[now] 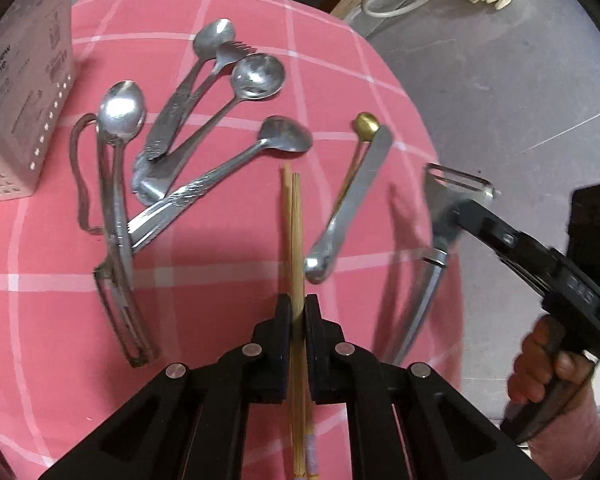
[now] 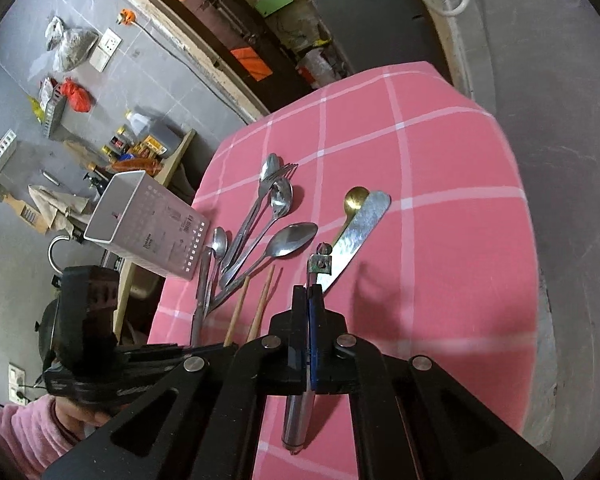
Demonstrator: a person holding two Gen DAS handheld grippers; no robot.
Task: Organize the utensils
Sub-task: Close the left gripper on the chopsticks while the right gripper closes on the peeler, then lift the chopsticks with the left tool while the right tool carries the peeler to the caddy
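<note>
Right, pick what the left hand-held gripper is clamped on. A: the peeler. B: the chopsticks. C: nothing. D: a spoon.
B: the left hand-held gripper is shut on the chopsticks, which run between its fingers, while the peeler sits in the right hand-held gripper.

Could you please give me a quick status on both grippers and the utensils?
Left gripper shut on chopsticks. Right gripper shut on peeler, lifted. Spoons, knife loose on cloth; holder unobstructed.
</note>
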